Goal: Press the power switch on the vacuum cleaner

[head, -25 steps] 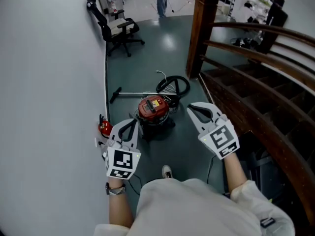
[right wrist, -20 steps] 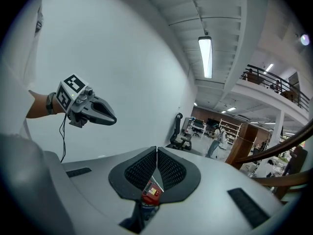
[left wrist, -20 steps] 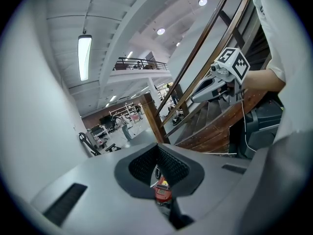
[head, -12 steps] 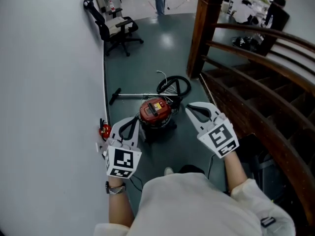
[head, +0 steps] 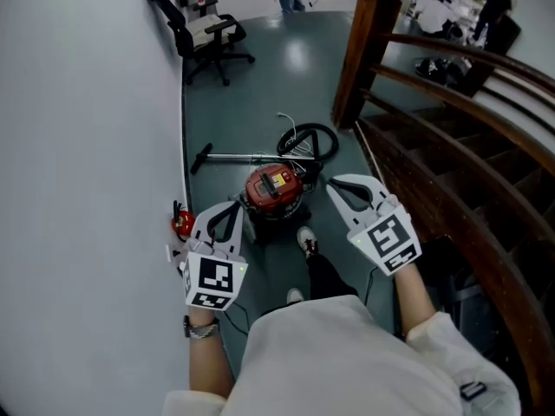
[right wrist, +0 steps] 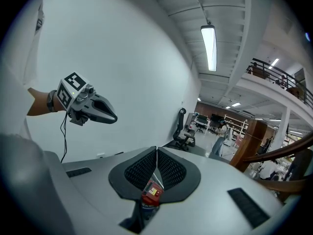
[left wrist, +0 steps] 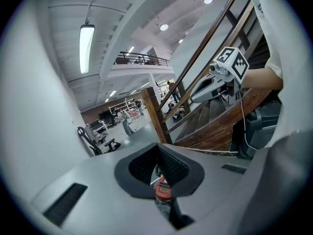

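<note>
Red vacuum cleaner (head: 274, 191) — between left gripper (head: 238, 208) and right gripper (head: 335, 185) fingers, untouched

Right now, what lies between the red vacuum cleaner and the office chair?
In the head view: a metal tube and coiled black hose just past the vacuum cleaner, then bare floor to the chair.

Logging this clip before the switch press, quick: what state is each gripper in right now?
Left gripper: closed, holding nothing.
Right gripper: closed, holding nothing.
</note>
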Demonstrator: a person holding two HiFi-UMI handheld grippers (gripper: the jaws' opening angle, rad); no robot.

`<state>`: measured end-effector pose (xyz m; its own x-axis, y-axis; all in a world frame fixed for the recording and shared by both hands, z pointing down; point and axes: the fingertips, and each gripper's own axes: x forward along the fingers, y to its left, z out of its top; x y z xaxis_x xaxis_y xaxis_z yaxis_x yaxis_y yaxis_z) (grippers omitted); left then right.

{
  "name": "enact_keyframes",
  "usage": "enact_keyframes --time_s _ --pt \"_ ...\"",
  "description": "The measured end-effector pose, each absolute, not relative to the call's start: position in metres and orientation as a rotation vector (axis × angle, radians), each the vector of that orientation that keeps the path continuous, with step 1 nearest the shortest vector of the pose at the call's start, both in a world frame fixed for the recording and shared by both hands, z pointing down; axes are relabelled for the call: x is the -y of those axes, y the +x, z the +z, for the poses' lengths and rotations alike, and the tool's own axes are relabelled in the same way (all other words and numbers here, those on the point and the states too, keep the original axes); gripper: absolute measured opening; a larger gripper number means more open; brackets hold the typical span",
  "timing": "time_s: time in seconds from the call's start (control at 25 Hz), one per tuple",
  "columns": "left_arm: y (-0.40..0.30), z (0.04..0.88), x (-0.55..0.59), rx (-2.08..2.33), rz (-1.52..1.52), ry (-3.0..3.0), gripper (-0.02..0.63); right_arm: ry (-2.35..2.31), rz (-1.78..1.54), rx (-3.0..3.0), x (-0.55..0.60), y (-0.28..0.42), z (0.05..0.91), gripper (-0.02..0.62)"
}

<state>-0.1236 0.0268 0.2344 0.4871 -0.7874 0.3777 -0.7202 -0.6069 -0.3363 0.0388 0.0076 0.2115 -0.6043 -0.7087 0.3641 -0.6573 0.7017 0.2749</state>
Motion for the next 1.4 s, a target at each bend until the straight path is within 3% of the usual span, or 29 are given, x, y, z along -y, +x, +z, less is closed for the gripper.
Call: enact_keyframes --time_s 1.4 --pt "-0.104 0.291 0.13 -1.449 -0.827 -2.649 0.002 0.925 -0.106 2.474 0.16 0.039 0.285 0.031"
